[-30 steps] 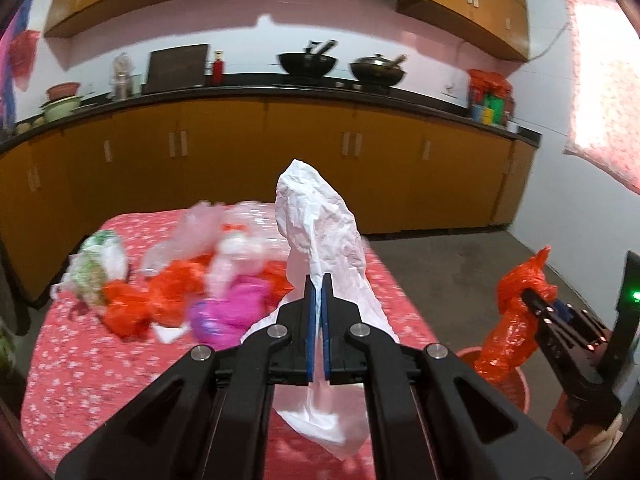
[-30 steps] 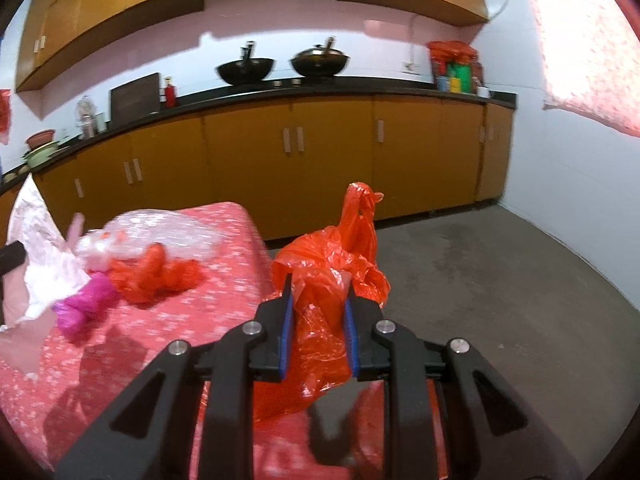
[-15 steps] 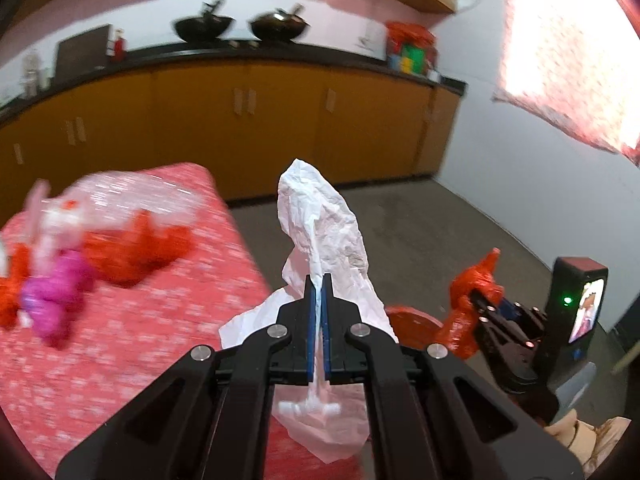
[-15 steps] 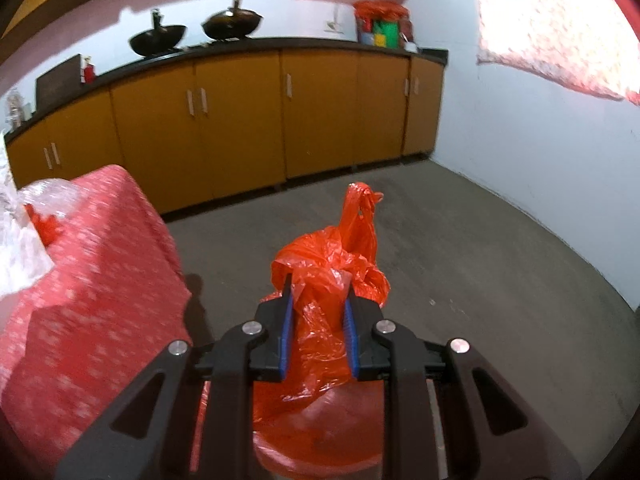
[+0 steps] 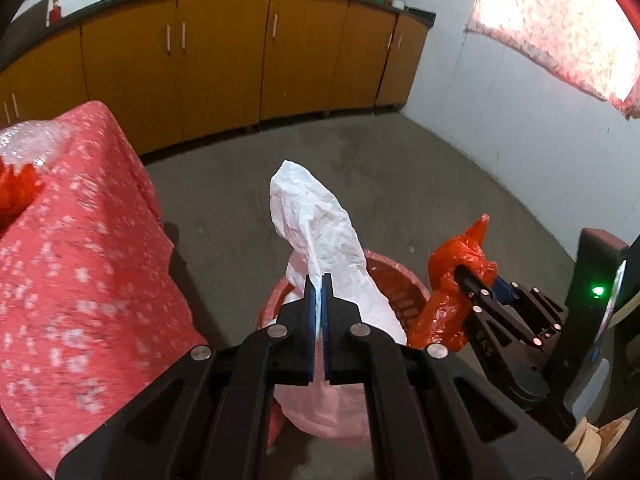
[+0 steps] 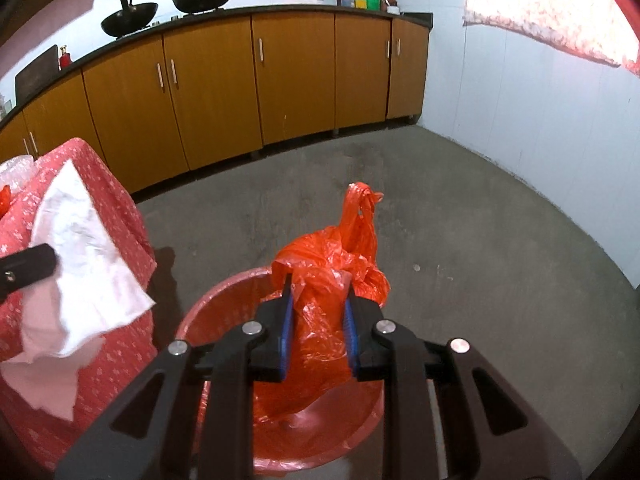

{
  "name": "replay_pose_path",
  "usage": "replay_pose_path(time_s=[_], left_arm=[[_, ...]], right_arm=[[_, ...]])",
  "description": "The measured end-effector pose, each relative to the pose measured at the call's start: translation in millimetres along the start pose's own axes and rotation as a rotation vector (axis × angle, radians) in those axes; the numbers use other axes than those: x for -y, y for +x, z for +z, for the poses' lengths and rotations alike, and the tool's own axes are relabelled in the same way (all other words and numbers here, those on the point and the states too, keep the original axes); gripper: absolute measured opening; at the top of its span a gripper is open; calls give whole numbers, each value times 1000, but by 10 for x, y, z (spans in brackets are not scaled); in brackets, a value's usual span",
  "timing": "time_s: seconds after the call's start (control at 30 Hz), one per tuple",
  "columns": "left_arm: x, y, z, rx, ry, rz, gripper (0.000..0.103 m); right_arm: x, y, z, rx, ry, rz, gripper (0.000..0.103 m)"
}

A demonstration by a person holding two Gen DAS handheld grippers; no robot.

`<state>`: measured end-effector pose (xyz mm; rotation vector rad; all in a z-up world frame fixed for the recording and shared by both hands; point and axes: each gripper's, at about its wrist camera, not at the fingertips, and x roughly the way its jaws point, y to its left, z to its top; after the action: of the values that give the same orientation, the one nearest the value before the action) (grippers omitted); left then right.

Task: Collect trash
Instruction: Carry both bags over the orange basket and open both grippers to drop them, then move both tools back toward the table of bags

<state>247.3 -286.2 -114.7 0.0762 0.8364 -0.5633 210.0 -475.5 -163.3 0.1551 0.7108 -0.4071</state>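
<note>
Left wrist view: swung away from the table since a second ago — then facing the heap of bags on the red cloth, now looking down past the table's corner at the floor. Left gripper [image 5: 319, 300] clenched on the white paper [image 5: 320, 232], pinched thin between the blue pads, same hold as before. Red basin [image 5: 404, 280] now directly beneath and behind the paper, only part of its rim visible around the sheet. To the right, the right gripper [image 5: 478, 280] clamped on the orange bag [image 5: 460, 264], hanging at the basin's far side. Table with the red cloth [image 5: 80, 260] just beside the basin on the left; a little of the remaining trash [image 5: 20, 184] at its far edge.

Meaning for the task, as a judgement: carry finished, both pieces over the bin, release the likely next step; more rubbish left on the table after that.

Right wrist view: also turned from table to floor over the last second. Right gripper [image 6: 316, 312] gripping the orange bag [image 6: 332, 280], its lower part hanging inside the red basin [image 6: 224, 300]. Shown here and not in the other view — the basin's open mouth and most of its rim, and the white paper [image 6: 80, 256] seen side-on, hanging closer to the table edge than the left view suggests, possibly not fully over the basin. Left gripper itself barely in at the left edge. Not shown here: the right gripper's body from outside.
</note>
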Motion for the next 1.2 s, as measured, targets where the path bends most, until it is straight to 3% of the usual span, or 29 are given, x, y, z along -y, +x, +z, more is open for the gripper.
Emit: replay_pose_path(time_s=[0.5,0.73,0.87,0.93,1.03,1.2], left_arm=[[196,469,57,-81,23,-2,3],[218,494,64,-78,29,-11,3],[194,518,65,-89,15,-18,4],[149,537,68,-90,7,-20,8],[110,546,75,-89,-14,-19,23],[99,507,83,-79,-19,-7,25]], right_arm=[[99,277,-38,-35,13,68,25],[140,231,-29,-21,22,88,36],[108,210,-22,-22,15,97,37],[97,206,-33,-22,11,92,37],[114,185,-37,-19,19,84,37],[173,139,-54,-14,30,53,37]])
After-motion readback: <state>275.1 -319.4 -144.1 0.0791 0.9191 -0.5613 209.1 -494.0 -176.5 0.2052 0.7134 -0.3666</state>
